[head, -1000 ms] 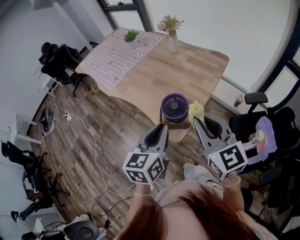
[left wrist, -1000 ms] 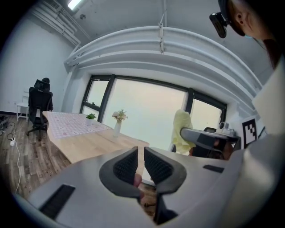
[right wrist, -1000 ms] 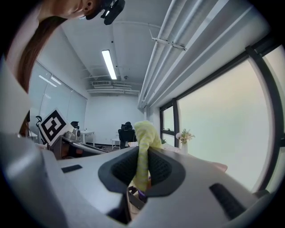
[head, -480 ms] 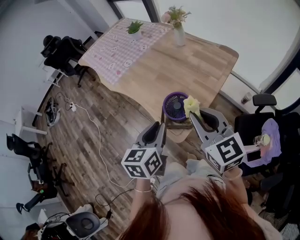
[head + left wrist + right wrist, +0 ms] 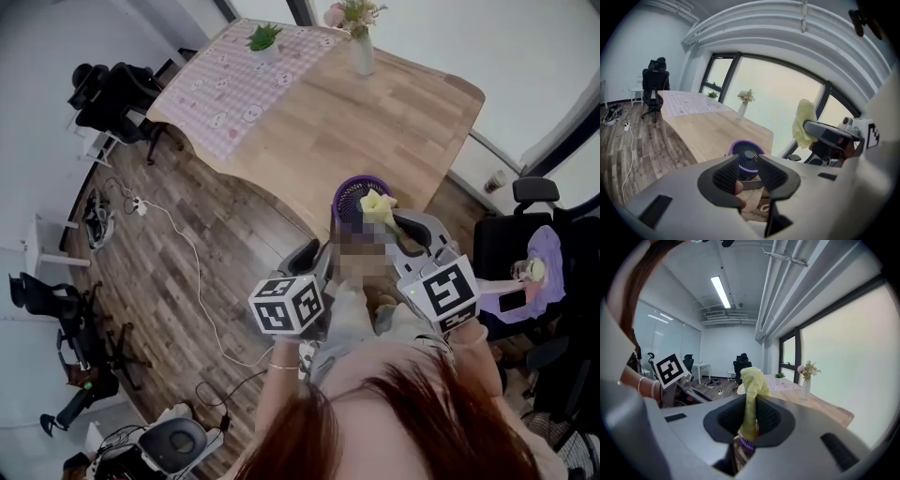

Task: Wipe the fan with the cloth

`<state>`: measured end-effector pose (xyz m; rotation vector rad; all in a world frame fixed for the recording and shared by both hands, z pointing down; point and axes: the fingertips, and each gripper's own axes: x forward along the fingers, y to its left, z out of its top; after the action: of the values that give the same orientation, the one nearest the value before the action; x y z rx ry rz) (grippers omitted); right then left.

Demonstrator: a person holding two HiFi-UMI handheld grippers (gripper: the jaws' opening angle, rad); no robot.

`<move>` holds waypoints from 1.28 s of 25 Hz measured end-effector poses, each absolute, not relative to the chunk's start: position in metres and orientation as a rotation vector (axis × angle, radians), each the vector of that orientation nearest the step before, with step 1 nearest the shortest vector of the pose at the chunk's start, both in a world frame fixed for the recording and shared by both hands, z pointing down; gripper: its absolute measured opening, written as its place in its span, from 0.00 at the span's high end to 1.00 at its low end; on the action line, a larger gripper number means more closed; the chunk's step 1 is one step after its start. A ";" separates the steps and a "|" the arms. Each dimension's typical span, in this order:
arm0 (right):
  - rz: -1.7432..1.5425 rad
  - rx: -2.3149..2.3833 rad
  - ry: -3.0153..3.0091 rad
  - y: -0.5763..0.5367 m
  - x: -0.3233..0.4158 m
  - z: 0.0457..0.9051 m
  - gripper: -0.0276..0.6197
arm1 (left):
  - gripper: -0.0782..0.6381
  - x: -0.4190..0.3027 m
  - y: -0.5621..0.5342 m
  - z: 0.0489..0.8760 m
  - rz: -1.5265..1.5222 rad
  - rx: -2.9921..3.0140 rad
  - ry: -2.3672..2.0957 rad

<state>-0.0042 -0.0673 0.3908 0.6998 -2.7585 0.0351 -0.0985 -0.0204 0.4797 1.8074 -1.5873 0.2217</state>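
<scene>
**A:** Right claw (image 5: 751, 416) first. It's clenched on the yellow cloth (image 5: 752, 380), pads pressed in from both sides, with the cloth standing up out of the top in a loose bunch.

**B:** And the left claw (image 5: 749, 168)?

**A:** Released. Its jaws have just been opening and nothing is gripped between them. The purple fan (image 5: 745, 157) shows through the gap, but it sits farther off, with its round grille facing the camera.

**B:** Where's the fan from the head view?

**A:** The fan (image 5: 361, 190) is right at the near edge of the wooden table (image 5: 375, 122), straight ahead of the person. A blurred patch covers its lower part, so I can't say what it stands on.

**B:** How close is the cloth to it?

**A:** Very close. The cloth (image 5: 377, 206) overlaps the fan's near rim, held up by the right claw (image 5: 412, 225). Whether it's touching the rim, I can't tell. The left claw (image 5: 314, 255) is just left of the fan, pointing towards it.

**B:** And from the left gripper view?

**A:** The cloth (image 5: 805, 123) hangs off the other claw at the right, above and to the side of the fan.

**B:** What about the rest of the table?

**A:** A white vase of flowers (image 5: 361, 47) stands at the far edge. A small potted plant (image 5: 263, 39) sits on a pink patterned runner (image 5: 234, 89) at the far left end. Black office chairs (image 5: 112, 103) stand beside that end, and a white cable (image 5: 178, 272) trails over the wooden floor (image 5: 159, 234).
</scene>
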 end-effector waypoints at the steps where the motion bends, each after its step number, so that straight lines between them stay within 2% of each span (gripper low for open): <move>1: 0.035 0.696 -2.742 -0.068 -0.009 0.395 0.89 | 0.75 -0.102 -0.023 0.488 0.226 1.789 -1.553; 20: -0.003 0.561 -2.574 -0.094 -0.069 0.468 0.89 | 0.71 -0.121 -0.057 0.583 0.377 1.672 -1.253; 32: 0.029 0.431 -2.486 -0.094 -0.095 0.515 0.89 | 0.71 -0.124 -0.068 0.607 0.396 1.608 -1.169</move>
<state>-0.0950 -0.0940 0.5148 0.4312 -2.4863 0.0287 -0.1235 -0.0681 0.6075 1.6082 -1.1693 0.3962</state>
